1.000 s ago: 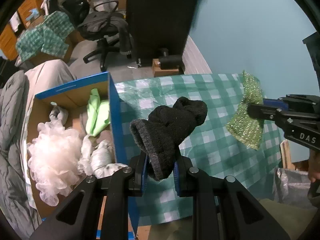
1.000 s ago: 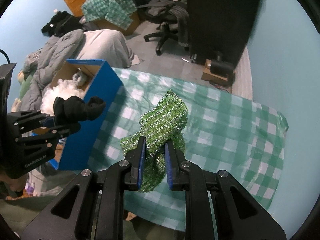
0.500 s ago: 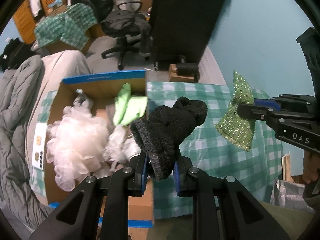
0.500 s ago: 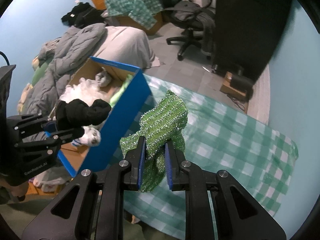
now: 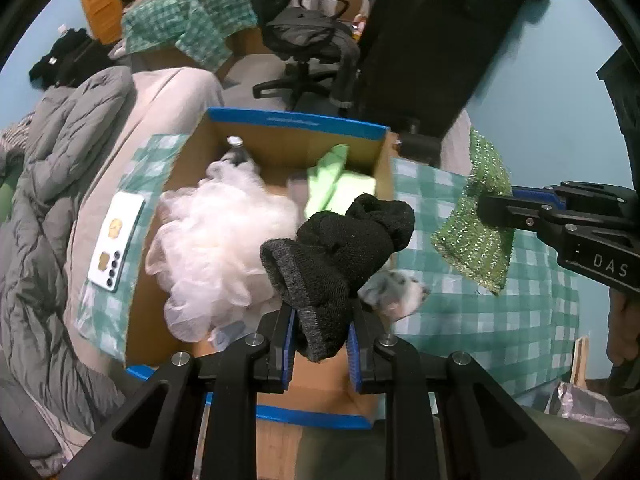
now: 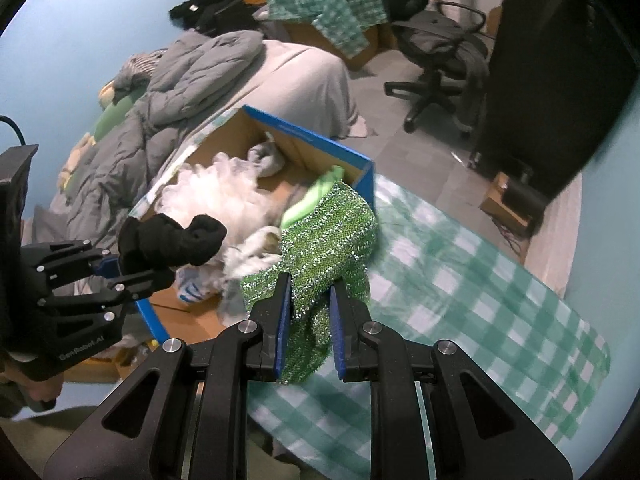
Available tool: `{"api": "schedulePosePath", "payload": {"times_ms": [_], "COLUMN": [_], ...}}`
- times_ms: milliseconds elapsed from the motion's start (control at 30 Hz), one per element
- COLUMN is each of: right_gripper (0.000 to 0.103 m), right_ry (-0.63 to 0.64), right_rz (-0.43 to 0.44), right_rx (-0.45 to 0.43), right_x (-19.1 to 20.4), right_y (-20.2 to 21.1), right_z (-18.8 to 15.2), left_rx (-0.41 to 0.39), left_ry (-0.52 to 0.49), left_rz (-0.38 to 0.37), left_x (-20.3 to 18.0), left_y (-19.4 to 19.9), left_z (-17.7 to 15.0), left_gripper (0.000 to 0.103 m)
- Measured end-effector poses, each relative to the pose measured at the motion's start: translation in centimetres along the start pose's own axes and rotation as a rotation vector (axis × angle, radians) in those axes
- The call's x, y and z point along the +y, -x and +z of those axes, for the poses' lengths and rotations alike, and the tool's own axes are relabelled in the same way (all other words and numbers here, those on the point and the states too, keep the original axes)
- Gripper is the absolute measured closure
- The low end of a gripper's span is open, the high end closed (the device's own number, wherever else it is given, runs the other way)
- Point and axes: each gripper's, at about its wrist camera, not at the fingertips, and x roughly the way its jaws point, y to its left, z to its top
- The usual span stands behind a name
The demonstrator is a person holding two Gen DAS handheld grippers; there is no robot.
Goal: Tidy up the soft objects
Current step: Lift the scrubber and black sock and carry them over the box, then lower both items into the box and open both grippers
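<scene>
Green-checked cloth [image 6: 500, 280] covers the surface; bed [image 6: 200, 80] beyond. Left gripper [image 5: 320, 344] clamps black sock [image 5: 336, 248]; right gripper [image 6: 306, 320] clamps green glitter cloth [image 6: 328, 248]. Only the left view shows what is probably a phone [image 5: 116, 236].

Dim, bluish light; fisheye-warped edges, slight motion blur.

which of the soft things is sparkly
The green scrubbing cloth held by the right tool; the black sock and the white bath pouf are matte.
</scene>
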Motion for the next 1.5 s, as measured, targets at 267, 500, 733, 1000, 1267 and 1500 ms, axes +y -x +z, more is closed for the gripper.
{"api": "schedulePosePath", "payload": {"times_ms": [267, 500, 733, 1000, 1267, 1500], "right_gripper": [0.087, 0.087, 0.087, 0.074, 0.056, 0.046], "right_ry": [0.061, 0.108, 0.126, 0.146, 0.145, 0.077], "right_rz": [0.036, 0.043, 0.04, 0.011, -0.019, -0.028], "right_rx": [0.017, 0.043, 0.074, 0.08, 0.038, 0.004], "right_x": [3.0, 4.7, 5.4, 6.2, 6.5, 5.7], "right_y": [-2.1, -4.0, -6.0, -7.3, -6.4, -4.5], "right_z": [1.9, 3.3, 4.8, 6.1, 6.9, 7.0], "left_rx": [0.021, 0.033, 0.061, 0.051, 0.016, -0.028], "left_ry": [0.049, 0.068, 0.073, 0.053, 0.065, 0.087], "left_rz": [0.027, 0.03, 0.035, 0.065, 0.073, 0.057], "left_x": [2.3, 3.7, 4.5, 4.7, 5.5, 6.1], "left_y": [-0.9, -1.8, -3.3, -3.1, -1.7, 0.7], "left_z": [-1.0, -1.4, -1.5, -0.9, 0.0, 0.5], "left_gripper": [0.082, 0.081, 0.081, 0.049, 0.037, 0.028]}}
